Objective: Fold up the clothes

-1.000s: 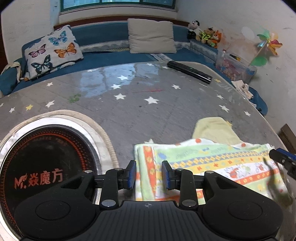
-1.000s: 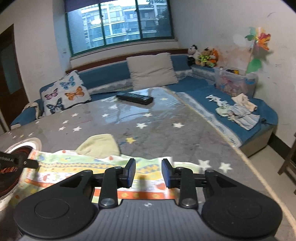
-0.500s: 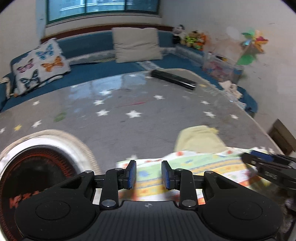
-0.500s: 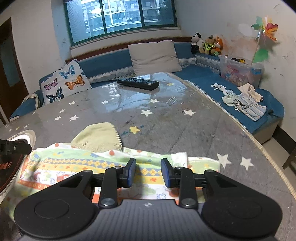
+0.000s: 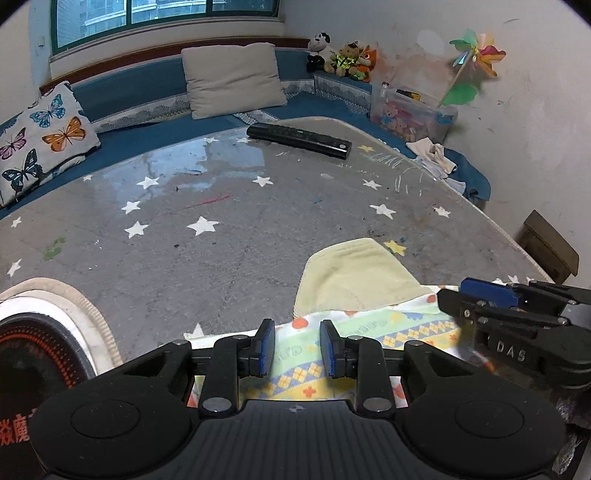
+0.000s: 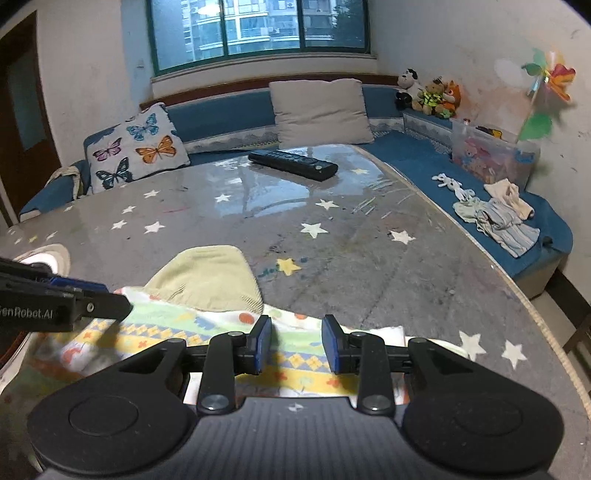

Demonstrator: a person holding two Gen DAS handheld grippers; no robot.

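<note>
1. home living room, lived-in, not a lab or shop.
2. blue bench sofa point(image 6: 221, 110) wraps the far and right walls under a big window point(image 6: 258, 26) facing apartment blocks.
3. butterfly cushion point(image 6: 136, 151) far left, plain beige pillow point(image 6: 317, 110) mid.
4. stuffed toys point(image 6: 430, 94) in the far right corner, pinwheel point(image 6: 550, 81) and clear toy bin point(image 6: 491, 158) at right.
5. star-print table point(image 6: 332, 240) with a tv remote point(image 6: 291, 164) at its far end.
6. loose clothes point(image 6: 495, 218) on the right seat.

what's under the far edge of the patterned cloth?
A pale yellow garment pokes out from under the patterned cloth, lying flat on the star-print table. How far it reaches underneath is covered.
</note>
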